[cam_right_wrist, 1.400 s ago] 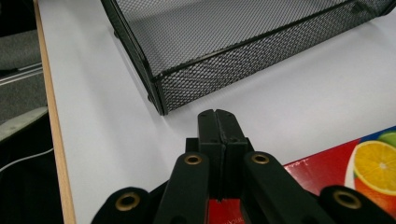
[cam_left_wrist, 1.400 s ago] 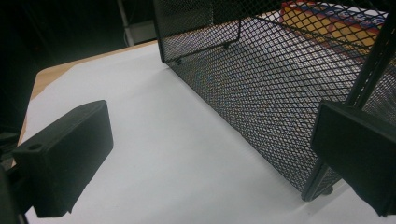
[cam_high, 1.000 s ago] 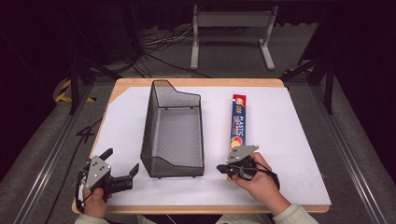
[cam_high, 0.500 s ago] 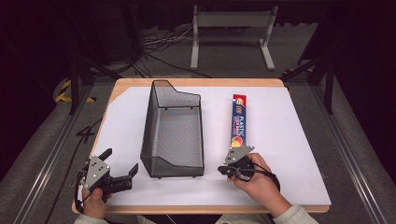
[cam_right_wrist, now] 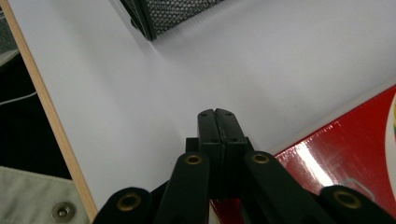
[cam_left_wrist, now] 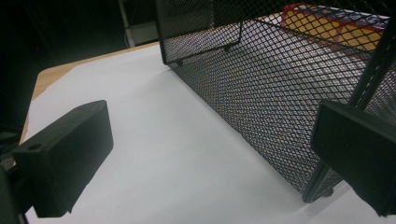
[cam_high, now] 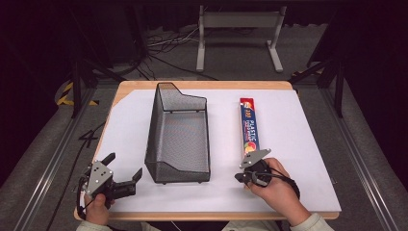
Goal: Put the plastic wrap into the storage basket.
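long narrow plastic wrap box (cam_high: 249, 127), red end, blue lettering, right tongs (cam_high: 242, 176) closed empty, left tongs (cam_high: 124, 169) spread wide

1. The white surface (cam_high: 288, 125) was evenly and brightly lit from above, while the floor and the far background lay in deep darkness.
2. Shadows on it were soft and short; a faint one sat under the mesh basket (cam_high: 179, 139).
3. The high view was slightly soft, with fine print on the box (cam_high: 249, 126) barely legible.
4. In the left gripper view, the near black pads (cam_left_wrist: 70, 154) were blurred and the mesh showed a shimmering colour pattern.
5. In the right gripper view, a glare streak lay on the red box (cam_right_wrist: 345, 154), and the near links of the right tool (cam_right_wrist: 218, 128) were out of focus.
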Tool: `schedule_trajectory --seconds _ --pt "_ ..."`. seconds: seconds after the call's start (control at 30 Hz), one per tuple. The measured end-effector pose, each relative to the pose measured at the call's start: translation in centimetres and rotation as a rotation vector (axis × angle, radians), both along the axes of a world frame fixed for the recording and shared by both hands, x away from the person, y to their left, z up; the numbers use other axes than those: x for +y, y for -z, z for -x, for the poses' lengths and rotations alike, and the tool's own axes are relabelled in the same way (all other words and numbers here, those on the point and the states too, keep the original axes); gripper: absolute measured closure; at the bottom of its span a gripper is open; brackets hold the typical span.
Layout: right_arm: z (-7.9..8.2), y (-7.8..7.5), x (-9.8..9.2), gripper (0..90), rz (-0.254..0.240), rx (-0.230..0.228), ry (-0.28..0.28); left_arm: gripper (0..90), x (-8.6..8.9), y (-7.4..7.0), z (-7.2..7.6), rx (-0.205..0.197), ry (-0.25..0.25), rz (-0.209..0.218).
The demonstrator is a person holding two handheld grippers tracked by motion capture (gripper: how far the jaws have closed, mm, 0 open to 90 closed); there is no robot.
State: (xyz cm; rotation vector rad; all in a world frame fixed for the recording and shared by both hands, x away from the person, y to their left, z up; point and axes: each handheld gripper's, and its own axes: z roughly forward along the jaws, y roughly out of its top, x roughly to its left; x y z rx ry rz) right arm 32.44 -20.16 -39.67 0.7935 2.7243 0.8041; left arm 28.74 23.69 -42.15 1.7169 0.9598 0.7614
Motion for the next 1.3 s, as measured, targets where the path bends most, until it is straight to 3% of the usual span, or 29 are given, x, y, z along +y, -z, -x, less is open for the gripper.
schedule_trajectory --seconds 0.23,0.6,0.83,0.9,0.93,0.97,1.0,1.07,1.13,1.3 --pt "0.1 -0.2 -1.6 90.0 0.008 0.018 0.038 0.1 -0.1 0.0 -0.1 -0.001 0.004 -0.002" --pt "0.4 -0.4 -5.6 90.0 0.019 0.021 0.146 0.0 -0.2 0.0 -0.1 -0.001 0.004 -0.003" --pt "0.5 -0.4 -6.8 90.0 -0.020 0.014 0.142 0.1 -0.3 0.0 -0.2 -0.002 0.005 -0.003" --pt "0.6 -0.7 -6.9 90.0 -0.062 0.000 0.122 0.1 -0.3 0.0 -0.2 -0.002 0.006 -0.004" --pt "0.7 -0.9 -7.0 87.3 -0.109 -0.009 0.110 0.1 -0.3 0.0 -0.2 -0.002 0.006 -0.004" --pt "0.7 -0.9 -7.0 87.3 -0.109 -0.009 0.110 0.1 -0.3 0.0 -0.2 -0.002 0.006 -0.004" --pt "0.8 -1.5 -7.1 81.5 -0.199 -0.047 0.093 0.1 -0.3 0.0 -0.2 0.000 0.005 -0.006" --pt "0.9 -1.6 -7.2 78.9 -0.220 -0.062 0.090 0.1 -0.3 0.0 -0.2 0.000 0.006 -0.005" --pt "1.2 -2.2 -7.3 68.4 -0.282 -0.141 0.085 0.1 -0.2 0.0 -0.2 0.000 0.006 -0.006" --pt "1.2 -2.7 -7.5 46.3 -0.377 -0.260 0.100 0.1 -0.2 0.0 -0.2 0.001 0.004 -0.006"
